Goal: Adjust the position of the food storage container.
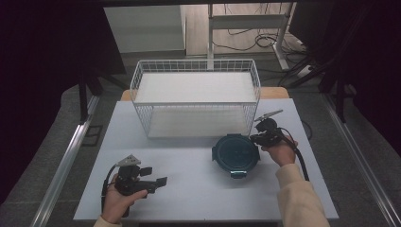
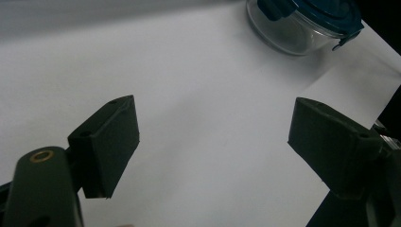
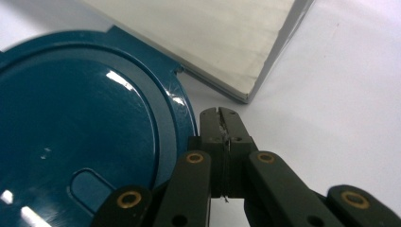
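Two grippers were in play, and I judged the job barely begun. The container [image 1: 235, 152], a round glass bowl with a teal clip lid, sat on the desk [image 1: 189, 194] just in front of the basket [image 1: 195, 97], off that basket's right front corner, near it but apart. Its lid looked closed, with one clip tab pointing toward my side.

My right gripper [image 1: 257, 137] had its jaws pressed together with nothing between them, and in the right gripper view [image 3: 221, 124] their tips lay just beside the lid's rim, on the side away from the basket's middle. I could not tell whether they touched the rim or merely hovered by it. My guess was that I meant to nudge or work a clip there, not to grasp.

My left gripper [image 1: 152, 177] was well in front of the basket's left front corner, far from the container, with jaws wide and empty; the left gripper view [image 2: 213, 142] had bare desk between them and the container up in the far corner.

As I judged it, nothing was done yet: the container stood outside the basket, lid on, ungripped. Opening it or lifting it into the basket all lay ahead.
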`<state>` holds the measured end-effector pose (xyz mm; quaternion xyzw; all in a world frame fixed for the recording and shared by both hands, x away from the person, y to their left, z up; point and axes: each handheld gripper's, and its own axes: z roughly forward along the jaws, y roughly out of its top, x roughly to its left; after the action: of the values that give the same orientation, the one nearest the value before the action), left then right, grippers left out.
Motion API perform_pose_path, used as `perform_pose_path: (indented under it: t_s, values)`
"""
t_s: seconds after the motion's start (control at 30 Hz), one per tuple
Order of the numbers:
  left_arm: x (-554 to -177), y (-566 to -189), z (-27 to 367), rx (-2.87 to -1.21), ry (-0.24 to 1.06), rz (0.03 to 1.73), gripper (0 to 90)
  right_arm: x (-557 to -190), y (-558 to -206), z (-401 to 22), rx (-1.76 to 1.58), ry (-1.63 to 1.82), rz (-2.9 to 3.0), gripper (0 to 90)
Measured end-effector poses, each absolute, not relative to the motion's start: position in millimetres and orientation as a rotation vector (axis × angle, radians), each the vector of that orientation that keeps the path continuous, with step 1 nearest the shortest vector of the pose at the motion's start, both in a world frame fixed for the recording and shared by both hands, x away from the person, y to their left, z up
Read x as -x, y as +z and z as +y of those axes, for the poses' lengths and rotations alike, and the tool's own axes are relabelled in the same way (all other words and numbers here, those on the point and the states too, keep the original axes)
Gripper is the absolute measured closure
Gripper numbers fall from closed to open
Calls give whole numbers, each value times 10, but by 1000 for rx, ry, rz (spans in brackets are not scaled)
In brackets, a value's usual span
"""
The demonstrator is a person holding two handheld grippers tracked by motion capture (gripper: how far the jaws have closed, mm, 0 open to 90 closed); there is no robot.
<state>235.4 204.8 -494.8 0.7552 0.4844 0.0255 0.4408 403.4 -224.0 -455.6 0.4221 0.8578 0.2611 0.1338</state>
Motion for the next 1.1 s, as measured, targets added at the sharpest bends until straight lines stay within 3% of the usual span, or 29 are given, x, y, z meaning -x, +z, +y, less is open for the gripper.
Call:
perform_pose_path:
  t_s: [1.1]
  values:
    - [-2373, -4964, 2052, -1858, 22, 1214, 168, -3881, -4563, -2035, -1133, 690, 2520, 897]
